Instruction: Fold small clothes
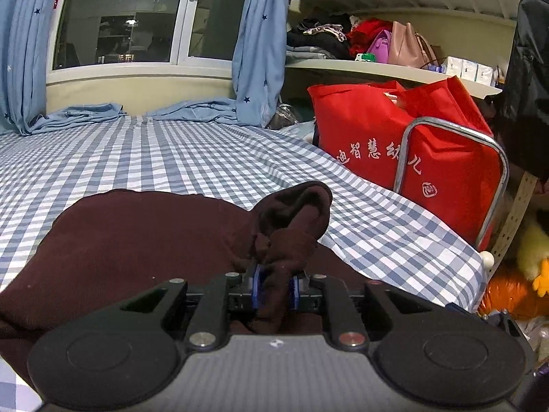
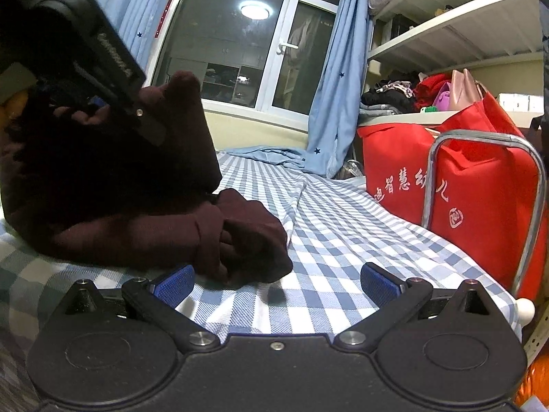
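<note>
Dark maroon cloth fills the foreground: the left claw (image 1: pixel 274 286) has its blue pads pressed on a bunched fold of the maroon garment (image 1: pixel 144 240), which lies spread on the bed (image 1: pixel 171 151). Beside it the right claw (image 2: pixel 276 283) stands wide apart with nothing between its pads, low over the checked sheet, just beside the garment's rolled cuff.

Blue-and-white gingham covers the bed, creased in a long ridge running away from the garment toward the window (image 1: pixel 120 17). Beyond the garment, at the head of the bed, pale blue curtains (image 1: pixel 257 51) with small dark stars hang on both sides of the dark window and pool on the sheet. To the garment's right, past the bed's edge, a red fabric bag (image 1: pixel 394 130) with white lettering stands behind a curved metal rail (image 1: pixel 456 127). Above the bag, white shelves (image 1: pixel 394 72) carry folded dark clothes, a red bundle and pink handbags. A yellow plush toy (image 1: pixel 532 250) sits low beside the bag.
</note>
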`<state>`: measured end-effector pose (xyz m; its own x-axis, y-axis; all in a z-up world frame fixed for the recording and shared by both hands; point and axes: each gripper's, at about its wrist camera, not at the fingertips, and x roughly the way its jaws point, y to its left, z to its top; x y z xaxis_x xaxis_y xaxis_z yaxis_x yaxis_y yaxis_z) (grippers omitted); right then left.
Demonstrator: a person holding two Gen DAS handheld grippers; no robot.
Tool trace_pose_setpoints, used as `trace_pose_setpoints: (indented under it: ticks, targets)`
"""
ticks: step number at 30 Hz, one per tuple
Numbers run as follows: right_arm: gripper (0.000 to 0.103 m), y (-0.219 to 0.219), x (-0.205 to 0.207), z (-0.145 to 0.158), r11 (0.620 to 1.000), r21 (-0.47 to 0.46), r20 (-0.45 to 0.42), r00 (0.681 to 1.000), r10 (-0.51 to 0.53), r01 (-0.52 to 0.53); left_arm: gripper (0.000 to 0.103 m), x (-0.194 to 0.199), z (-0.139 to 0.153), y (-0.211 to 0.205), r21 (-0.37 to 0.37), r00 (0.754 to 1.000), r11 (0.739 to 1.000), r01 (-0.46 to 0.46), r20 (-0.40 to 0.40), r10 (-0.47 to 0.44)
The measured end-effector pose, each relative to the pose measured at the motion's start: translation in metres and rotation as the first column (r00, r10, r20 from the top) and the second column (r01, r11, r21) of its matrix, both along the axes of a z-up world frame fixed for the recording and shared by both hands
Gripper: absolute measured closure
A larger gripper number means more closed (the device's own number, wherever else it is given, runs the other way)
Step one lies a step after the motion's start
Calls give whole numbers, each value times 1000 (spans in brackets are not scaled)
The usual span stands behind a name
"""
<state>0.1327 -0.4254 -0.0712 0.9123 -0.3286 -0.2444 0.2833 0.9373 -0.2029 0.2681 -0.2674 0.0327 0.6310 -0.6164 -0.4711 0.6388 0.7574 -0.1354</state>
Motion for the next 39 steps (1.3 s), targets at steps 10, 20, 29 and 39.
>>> trace_pose_setpoints:
  ticks: [10,20,29,39]
  targets:
    - [0,-4,1,3,999,32,-17,1000,-13,13,17,-24,14,29,-88,996,993,78,36,-75]
    - [0,-8,-6,17,996,89,51,999,-4,-1,1,-59,21,108,-85,992,995,-50,111,60]
    - [0,-16,18,54,944,261,95,979,182,-201,1,-77,0,160,-57,971,977,-207,111,212]
    - [10,-7,95,72,772,522,11,908,420,-363,1,-53,-28,165,-27,946,949,-315,72,316]
